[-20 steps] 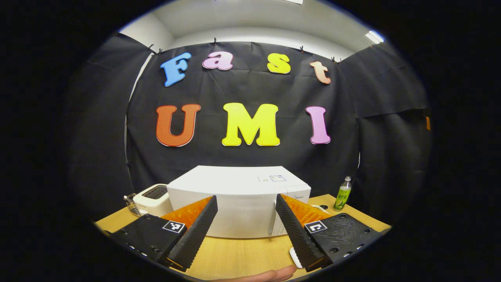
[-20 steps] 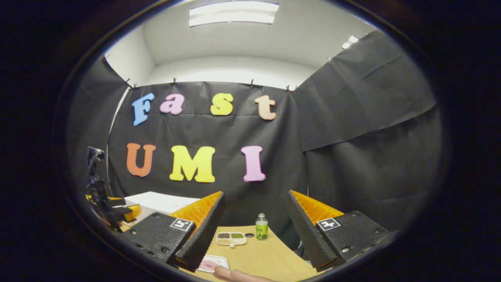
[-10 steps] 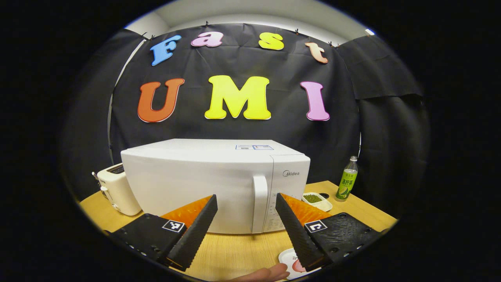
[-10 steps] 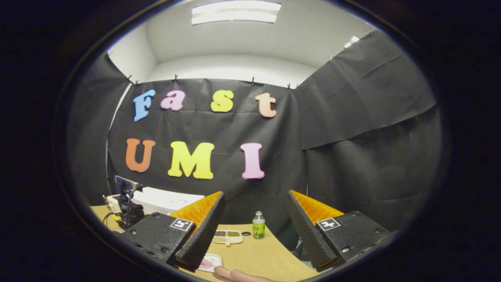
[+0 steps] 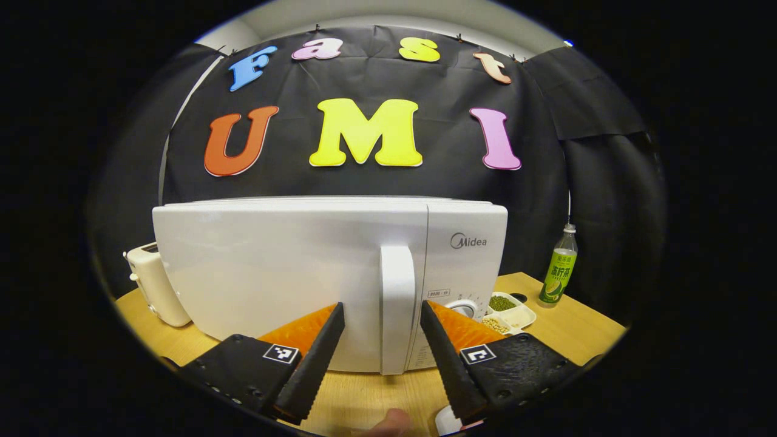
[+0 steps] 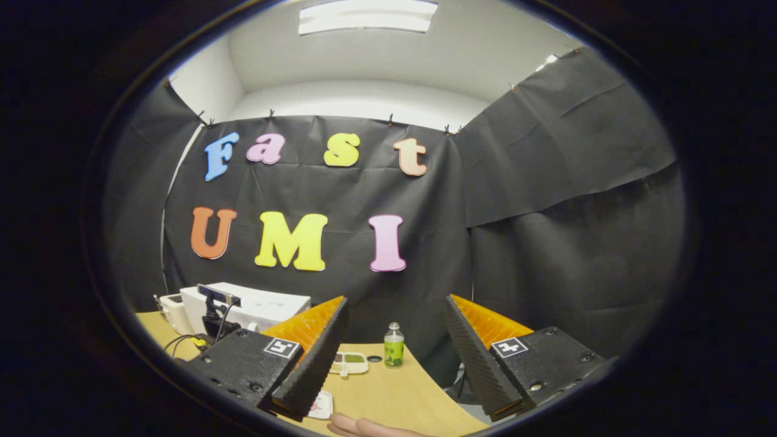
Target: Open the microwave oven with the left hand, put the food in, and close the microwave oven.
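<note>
- Since a second ago the left gripper (image 5: 379, 355) has come much nearer the microwave (image 5: 291, 273): then only the oven's top and upper front showed between the fingers, now its white front takes up the middle of the left gripper view.
- The right gripper view has barely shifted; the other gripper (image 6: 217, 315), which stood high at the left edge, now shows lower, in front of the microwave (image 6: 267, 303).
- The left gripper's jaws stand wide apart and hold nothing. The door handle (image 5: 397, 303), an upright white bar, lies in line with the gap between them, but farther off; no finger touches it.
- The microwave door is closed, flush with the control panel (image 5: 464, 267) to its right.
- The right gripper (image 6: 394, 364) also gapes wide, with nothing between its fingers, and hangs above the table (image 6: 388, 400), well apart from the oven.
- The food: a small plate (image 6: 320, 405) with something red on it lies on the table near the right gripper's left finger, partly hidden by it. In the left gripper view a bit of its rim (image 5: 444, 420) peeks out by the right finger.
- A divided dish (image 5: 510, 311) of beans sits just beside the oven's right corner, and a green bottle (image 5: 558, 273) stands farther right, near the wall.
- A toaster (image 5: 152, 285) stands at the oven's left side.
- A fingertip (image 5: 391, 422) shows at the bottom edge of the left gripper view, and a finger (image 6: 364, 426) at the bottom of the right one.
</note>
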The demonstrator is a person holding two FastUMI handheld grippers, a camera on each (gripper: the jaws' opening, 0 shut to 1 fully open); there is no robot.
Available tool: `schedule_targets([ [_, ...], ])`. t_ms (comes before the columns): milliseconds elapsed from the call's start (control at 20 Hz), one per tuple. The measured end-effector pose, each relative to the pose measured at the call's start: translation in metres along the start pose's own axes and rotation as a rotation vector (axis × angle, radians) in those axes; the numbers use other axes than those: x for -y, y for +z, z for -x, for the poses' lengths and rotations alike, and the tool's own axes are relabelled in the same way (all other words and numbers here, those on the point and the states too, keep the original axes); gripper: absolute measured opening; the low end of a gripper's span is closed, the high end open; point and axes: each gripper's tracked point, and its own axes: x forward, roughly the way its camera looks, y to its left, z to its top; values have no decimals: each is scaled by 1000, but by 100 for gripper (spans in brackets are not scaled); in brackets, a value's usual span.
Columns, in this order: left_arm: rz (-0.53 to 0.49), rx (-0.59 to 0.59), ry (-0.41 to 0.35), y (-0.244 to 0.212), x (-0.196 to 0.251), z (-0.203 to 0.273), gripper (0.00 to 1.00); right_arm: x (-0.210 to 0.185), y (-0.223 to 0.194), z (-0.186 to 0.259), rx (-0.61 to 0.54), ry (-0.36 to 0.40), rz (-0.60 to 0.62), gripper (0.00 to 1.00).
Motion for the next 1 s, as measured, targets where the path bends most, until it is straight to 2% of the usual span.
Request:
schedule_targets([
  [50,-24,9,13,0,0,-1,77,1,-1,0,1,1,3,100],
  [100,-53,21,21,0,1,-1,89,1,-3,-1,0,1,7,100],
  [150,-81,35,34,1,2,-2,78,2,-5,-2,-3,-1,9,100],
  [300,-133,51,42,-2,2,-4,75,3,-7,-2,-6,-1,8,100],
  [350,-107,48,29,-2,4,-5,59,3,-7,-2,-7,1,8,100],
  [450,-44,41,14,-2,5,-4,39,4,-9,-2,-8,3,9,100],
  [500,-20,30,13,-2,5,-3,50,5,-10,-2,-9,3,13,100],
  [600,6,22,5,-2,8,-5,46,7,-12,-2,-12,0,18,100],
  [750,31,3,-15,-4,12,-4,27,9,-16,-3,-16,-5,14,100],
  [800,41,-1,-18,-4,13,-5,27,10,-19,-4,-24,-4,12,100],
  [850,49,-7,-22,-5,13,-2,18,10,-22,-4,-31,-4,9,100],
  [1000,56,-13,-27,-5,13,-2,18,14,-26,-7,-41,-16,4,100],
])
